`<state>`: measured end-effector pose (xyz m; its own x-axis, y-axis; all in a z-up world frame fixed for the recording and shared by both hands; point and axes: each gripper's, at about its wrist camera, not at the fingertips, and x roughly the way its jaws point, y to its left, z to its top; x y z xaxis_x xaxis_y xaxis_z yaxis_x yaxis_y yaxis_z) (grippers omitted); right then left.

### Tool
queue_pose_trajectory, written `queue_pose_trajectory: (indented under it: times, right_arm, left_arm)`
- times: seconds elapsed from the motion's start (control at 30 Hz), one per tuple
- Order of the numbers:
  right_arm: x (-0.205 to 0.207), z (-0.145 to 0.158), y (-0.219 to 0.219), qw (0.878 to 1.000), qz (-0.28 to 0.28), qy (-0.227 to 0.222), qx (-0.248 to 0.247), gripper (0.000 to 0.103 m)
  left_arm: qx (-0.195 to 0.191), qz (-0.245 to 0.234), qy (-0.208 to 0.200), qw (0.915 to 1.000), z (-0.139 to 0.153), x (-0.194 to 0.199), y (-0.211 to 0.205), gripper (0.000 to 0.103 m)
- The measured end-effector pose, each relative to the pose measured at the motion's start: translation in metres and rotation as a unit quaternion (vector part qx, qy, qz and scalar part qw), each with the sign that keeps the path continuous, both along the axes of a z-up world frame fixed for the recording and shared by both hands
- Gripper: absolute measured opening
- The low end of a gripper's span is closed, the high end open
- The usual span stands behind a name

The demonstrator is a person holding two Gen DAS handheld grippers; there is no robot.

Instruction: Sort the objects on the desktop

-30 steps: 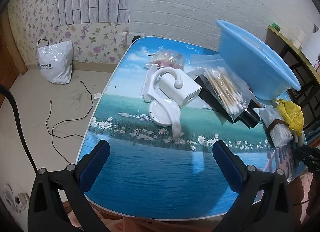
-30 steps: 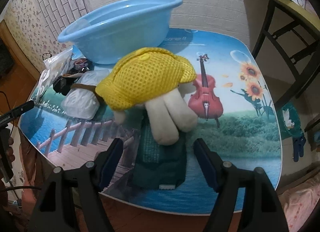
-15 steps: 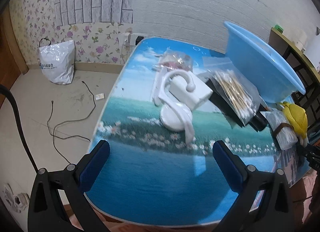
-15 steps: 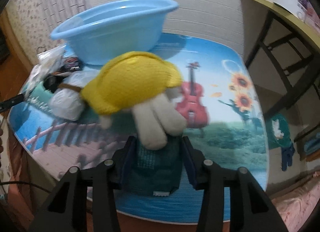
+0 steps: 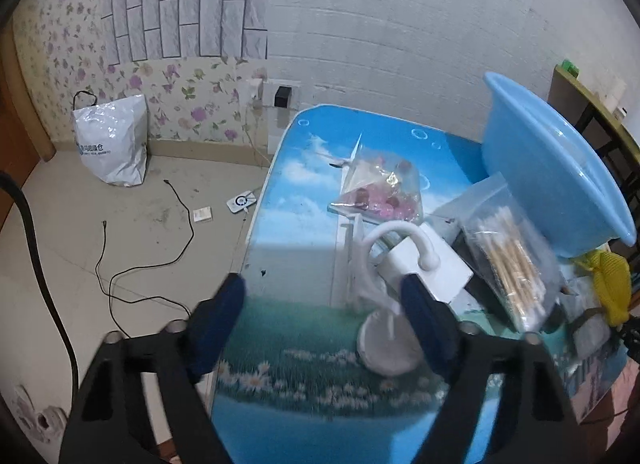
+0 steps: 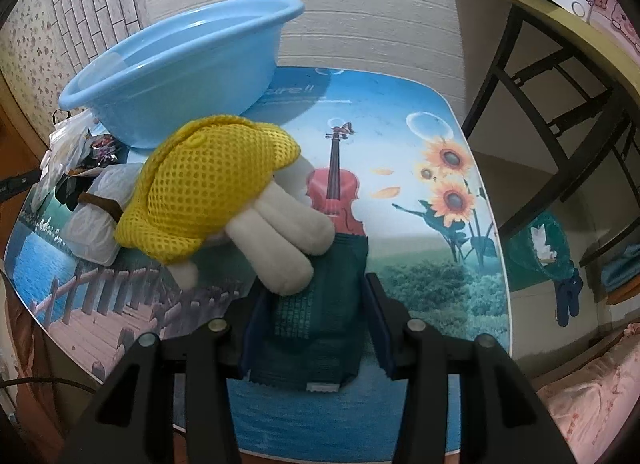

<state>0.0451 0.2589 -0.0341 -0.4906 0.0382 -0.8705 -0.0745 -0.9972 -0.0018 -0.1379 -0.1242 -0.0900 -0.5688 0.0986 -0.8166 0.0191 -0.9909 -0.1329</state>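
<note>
My right gripper (image 6: 312, 312) is shut on a dark green packet (image 6: 316, 328) lying flat on the printed table (image 6: 432, 248). A plush toy with a yellow mesh hat (image 6: 216, 188) lies across the packet's far end. A blue basin (image 6: 180, 68) stands behind it. My left gripper (image 5: 320, 304) is open and empty over the table's left part, its right finger in front of a white lamp (image 5: 388, 304) and white box (image 5: 432, 264). A cotton swab bag (image 5: 512, 264) and a pink candy bag (image 5: 380, 192) lie nearby.
A white wrapped bundle with a brown band (image 6: 96, 216) lies left of the plush. A wooden shelf with black legs (image 6: 560, 48) stands to the right. On the floor to the left are a white plastic bag (image 5: 112, 144) and a black cable (image 5: 132, 264).
My right gripper closed its jaws onto the green packet. My left gripper moved forward and left over the table, and its jaws narrowed somewhat but stay open.
</note>
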Motion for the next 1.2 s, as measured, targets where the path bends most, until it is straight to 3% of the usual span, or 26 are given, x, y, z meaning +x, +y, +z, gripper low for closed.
queue_pose_trajectory:
  times: [0.13, 0.17, 0.2, 0.27, 0.53, 0.77, 0.9, 1.07, 1.13, 1.2]
  right_arm:
    - [-0.003, 0.0, 0.0, 1.0, 0.005, -0.003, 0.0, 0.045]
    - [-0.003, 0.0, -0.001, 1.0, 0.006, -0.003, -0.001, 0.045]
    - [-0.004, 0.0, -0.001, 1.0, 0.007, -0.003, -0.001, 0.045]
    - [-0.004, 0.0, -0.001, 1.0, 0.007, -0.002, -0.002, 0.045]
    - [0.003, 0.008, -0.001, 1.0, 0.01, 0.014, -0.004, 0.045]
    - [0.017, 0.011, 0.005, 1.0, 0.012, 0.02, -0.016, 0.045]
    - [0.027, 0.012, 0.007, 0.999, 0.02, 0.025, -0.017, 0.045]
    - [0.033, 0.009, 0.01, 0.999, 0.022, 0.023, -0.005, 0.045]
    - [0.034, 0.007, 0.005, 0.999, 0.038, 0.02, 0.014, 0.046]
    - [0.035, 0.004, 0.001, 0.998, 0.044, 0.014, 0.03, 0.05]
  left_arm:
    - [-0.005, -0.006, -0.003, 1.0, -0.002, -0.007, 0.001, 0.063]
    - [-0.004, -0.013, -0.001, 0.9999, -0.001, -0.008, 0.002, 0.05]
    - [0.0, -0.021, 0.0, 0.9998, 0.0, -0.009, 0.003, 0.029]
    - [0.014, -0.032, -0.005, 0.9994, 0.001, -0.011, 0.003, 0.01]
    - [0.029, -0.042, 0.018, 0.9985, 0.027, 0.011, 0.011, 0.01]
    - [0.048, -0.066, 0.036, 0.996, 0.058, 0.055, 0.034, 0.009]
    - [0.072, -0.104, 0.025, 0.9917, 0.058, 0.079, 0.071, 0.01]
    - [0.045, -0.14, 0.001, 0.9891, 0.041, 0.093, 0.11, 0.01]
    - [0.008, -0.141, -0.016, 0.9899, 0.031, 0.093, 0.12, 0.019]
    - [-0.021, -0.138, -0.027, 0.9898, 0.022, 0.094, 0.123, 0.039]
